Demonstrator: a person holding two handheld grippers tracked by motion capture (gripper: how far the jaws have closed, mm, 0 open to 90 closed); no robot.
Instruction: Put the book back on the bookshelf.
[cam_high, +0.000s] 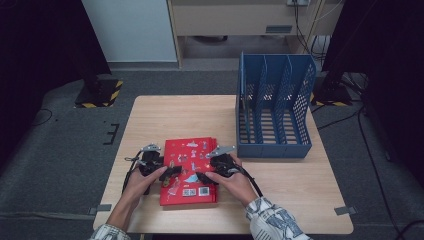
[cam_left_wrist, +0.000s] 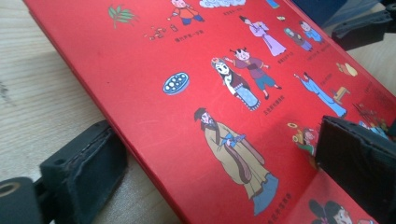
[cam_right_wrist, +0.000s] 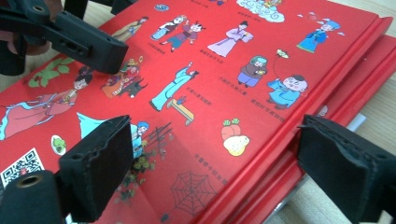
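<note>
A stack of red picture books lies flat near the front of the wooden table. My left gripper is at the stack's left edge. In the left gripper view the gripper is open: one jaw is low beside the top book's edge, the other over its cover. My right gripper is at the stack's right side. In the right gripper view it is open too, one jaw over the top cover, the other beyond the right edges of the lower books.
A blue slotted file rack stands upright at the table's back right, just behind and right of the books. The table's front edge runs close below both hands. One jaw of the left gripper reaches over the cover in the right gripper view.
</note>
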